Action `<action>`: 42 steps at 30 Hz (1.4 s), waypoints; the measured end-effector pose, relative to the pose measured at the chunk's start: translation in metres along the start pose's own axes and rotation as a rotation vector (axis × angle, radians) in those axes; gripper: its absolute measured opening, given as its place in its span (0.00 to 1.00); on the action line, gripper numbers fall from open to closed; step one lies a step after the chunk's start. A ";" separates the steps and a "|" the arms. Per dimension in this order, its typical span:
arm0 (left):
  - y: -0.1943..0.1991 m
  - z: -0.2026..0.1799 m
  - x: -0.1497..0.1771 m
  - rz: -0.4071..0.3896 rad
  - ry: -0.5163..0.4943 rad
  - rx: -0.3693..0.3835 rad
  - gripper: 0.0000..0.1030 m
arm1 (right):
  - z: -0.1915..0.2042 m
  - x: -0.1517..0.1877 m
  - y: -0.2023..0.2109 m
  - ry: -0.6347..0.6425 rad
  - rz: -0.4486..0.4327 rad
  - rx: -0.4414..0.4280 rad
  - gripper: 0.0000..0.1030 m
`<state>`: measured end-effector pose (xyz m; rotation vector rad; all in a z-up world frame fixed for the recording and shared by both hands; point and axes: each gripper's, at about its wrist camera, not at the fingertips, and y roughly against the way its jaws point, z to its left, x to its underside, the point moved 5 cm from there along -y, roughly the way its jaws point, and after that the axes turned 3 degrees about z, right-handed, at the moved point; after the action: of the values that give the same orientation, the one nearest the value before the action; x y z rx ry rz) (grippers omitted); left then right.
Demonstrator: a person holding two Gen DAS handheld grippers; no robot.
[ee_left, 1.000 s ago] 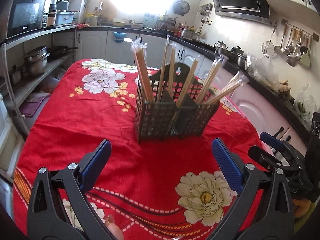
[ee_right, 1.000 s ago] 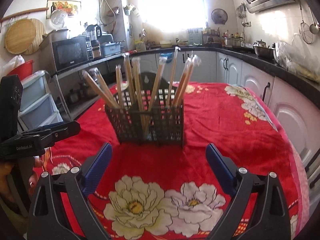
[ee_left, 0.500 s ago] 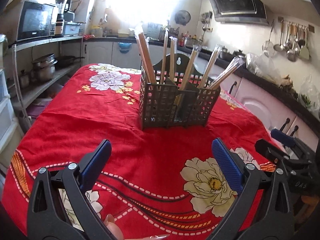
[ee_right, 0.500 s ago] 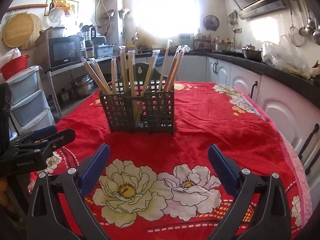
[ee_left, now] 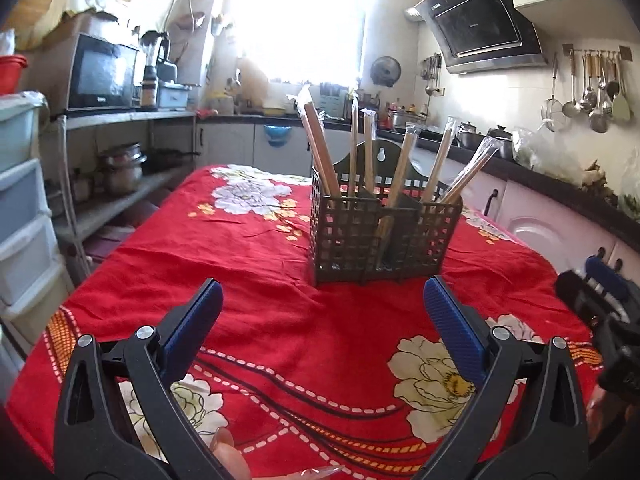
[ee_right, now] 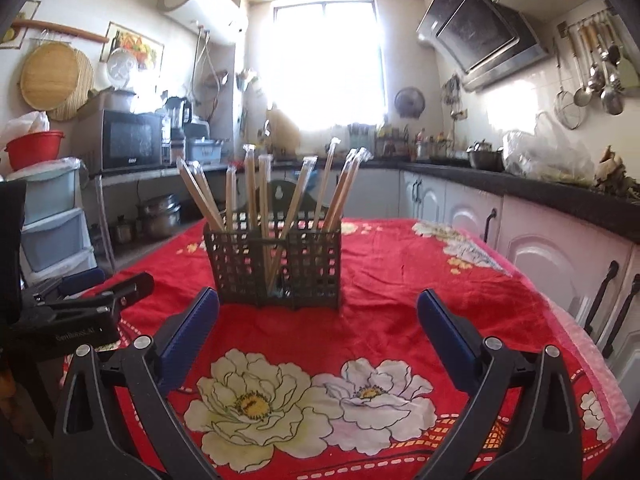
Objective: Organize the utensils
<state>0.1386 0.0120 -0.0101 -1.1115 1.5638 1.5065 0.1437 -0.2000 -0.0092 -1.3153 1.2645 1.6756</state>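
Surface [ee_left: 260, 280] under a red flowered cloth; its near stretch lies bare ahead of both grippers. Dark lattice caddy [ee_left: 380, 236] stands upright mid-surface, wrapped chopsticks [ee_left: 320, 148] fanning out of its compartments. Cabinets run close along the right edge, shelving along the left. Left gripper [ee_left: 320, 320] and right gripper [ee_right: 318, 320] both point slightly downward toward the caddy, jaws wide apart, nothing between them.

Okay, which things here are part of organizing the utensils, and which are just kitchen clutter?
For the job:
- wrapped chopsticks
- slotted holder
- left gripper, open
- right gripper, open

Just around:
- microwave
- red bucket
- hanging ladles
- stacked pots
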 end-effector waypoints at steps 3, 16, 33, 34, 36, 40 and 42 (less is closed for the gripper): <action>0.002 -0.001 0.001 -0.015 -0.004 0.012 0.90 | -0.003 0.001 0.003 -0.006 -0.036 0.011 0.94; 0.003 0.003 0.003 -0.020 0.010 0.031 0.90 | 0.000 0.004 0.006 -0.003 -0.049 0.015 0.94; 0.006 0.002 0.003 -0.032 0.007 0.032 0.90 | -0.003 0.004 0.007 -0.029 -0.051 0.014 0.94; 0.006 0.002 0.003 -0.032 0.006 0.032 0.90 | -0.003 0.004 0.007 -0.029 -0.053 0.015 0.94; 0.006 0.002 0.003 -0.032 0.007 0.032 0.90 | -0.003 0.004 0.007 -0.028 -0.051 0.015 0.94; 0.006 0.002 0.003 -0.033 0.008 0.033 0.90 | -0.003 0.004 0.007 -0.029 -0.051 0.015 0.94; 0.006 0.002 0.003 -0.031 0.006 0.033 0.90 | -0.003 0.004 0.007 -0.030 -0.051 0.015 0.94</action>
<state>0.1320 0.0134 -0.0106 -1.1175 1.5627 1.4537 0.1368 -0.2054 -0.0111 -1.2980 1.2139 1.6410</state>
